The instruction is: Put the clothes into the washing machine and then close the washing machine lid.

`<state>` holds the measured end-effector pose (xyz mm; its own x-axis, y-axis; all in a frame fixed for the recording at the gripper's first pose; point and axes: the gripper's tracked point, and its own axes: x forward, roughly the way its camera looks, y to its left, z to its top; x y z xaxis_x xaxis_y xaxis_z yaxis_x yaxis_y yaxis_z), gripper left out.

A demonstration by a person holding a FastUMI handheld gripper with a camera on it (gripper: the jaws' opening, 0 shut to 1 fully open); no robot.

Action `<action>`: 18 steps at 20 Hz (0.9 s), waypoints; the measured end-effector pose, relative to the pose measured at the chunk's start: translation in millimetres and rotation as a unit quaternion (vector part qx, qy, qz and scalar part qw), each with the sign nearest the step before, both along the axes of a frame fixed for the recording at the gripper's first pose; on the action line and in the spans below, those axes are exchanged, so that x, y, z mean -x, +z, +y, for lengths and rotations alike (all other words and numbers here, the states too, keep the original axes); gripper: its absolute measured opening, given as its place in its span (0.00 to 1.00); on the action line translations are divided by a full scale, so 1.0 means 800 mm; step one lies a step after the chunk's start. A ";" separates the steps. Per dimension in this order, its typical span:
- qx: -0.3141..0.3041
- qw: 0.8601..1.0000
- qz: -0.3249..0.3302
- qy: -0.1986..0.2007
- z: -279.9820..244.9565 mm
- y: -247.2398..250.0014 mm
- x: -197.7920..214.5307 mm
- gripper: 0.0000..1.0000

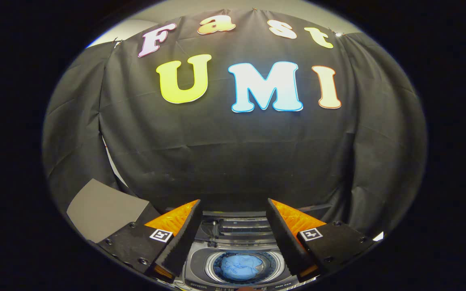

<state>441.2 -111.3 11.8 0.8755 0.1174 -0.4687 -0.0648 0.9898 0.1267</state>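
A small grey top-loading washing machine (pixel 195 267) stands below and between my fingers. Its round drum opening holds a bundled light blue garment (pixel 241 267). The lid (pixel 241 224) stands folded up at the back of the machine, just under the black cloth wall. My gripper (pixel 233 206) hovers above the machine, open, with a wide gap and nothing between the fingers. The left finger (pixel 180 238) and right finger (pixel 287 238) frame the drum from either side without touching it.
A grey flat panel (pixel 103 210) leans at the left beside the left finger. The black cloth wall rises right behind the machine.
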 end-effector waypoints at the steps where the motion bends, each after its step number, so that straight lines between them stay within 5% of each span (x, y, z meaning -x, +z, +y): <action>1: 0.006 1.000 0.005 0.000 0.001 -0.008 -0.014 0.98; 8: -0.025 0.999 0.036 0.000 0.021 -0.067 -0.104 0.98; 18: 0.014 0.995 0.096 0.006 0.011 -0.142 -0.118 0.98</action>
